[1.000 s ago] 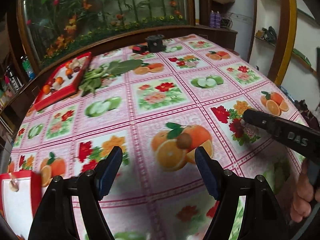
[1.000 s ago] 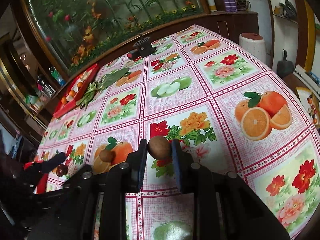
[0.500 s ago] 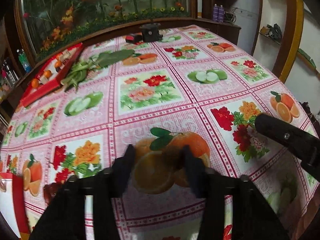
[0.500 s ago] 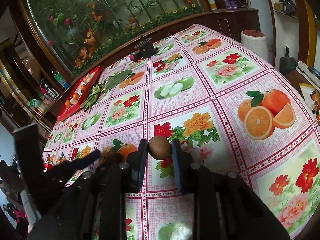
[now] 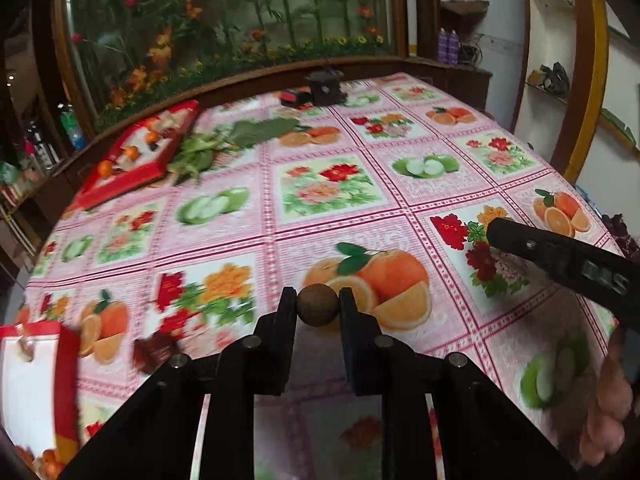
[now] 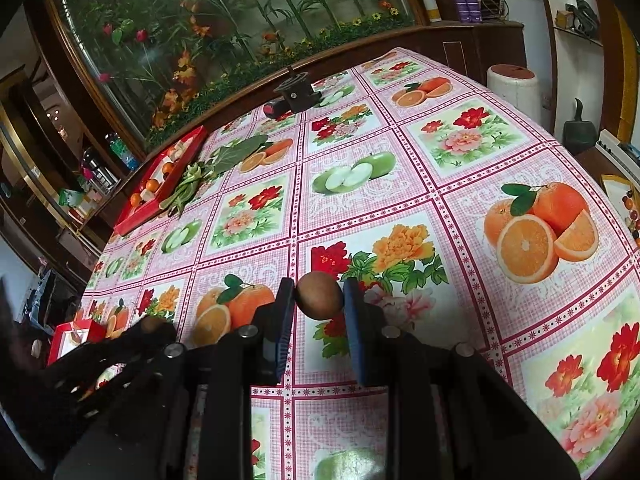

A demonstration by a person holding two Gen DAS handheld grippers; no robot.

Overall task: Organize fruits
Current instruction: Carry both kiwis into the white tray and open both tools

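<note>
While motion blur smears the red tray (image 5: 36, 380) cut off near left, each gripper, left (image 5: 318, 305) and right (image 6: 319, 296), clamps its own brown fruit (image 5: 318, 305) (image 6: 319, 295) above the surface's (image 5: 332, 220) open middle

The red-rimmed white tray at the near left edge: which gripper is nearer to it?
Left. The left gripper is beside the red-rimmed white tray; the right gripper is farther right.

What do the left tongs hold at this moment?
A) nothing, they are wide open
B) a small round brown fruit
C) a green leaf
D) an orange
B: in the left wrist view the left tongs are shut on a small round brown fruit, pinched between both tips above the tablecloth.
</note>
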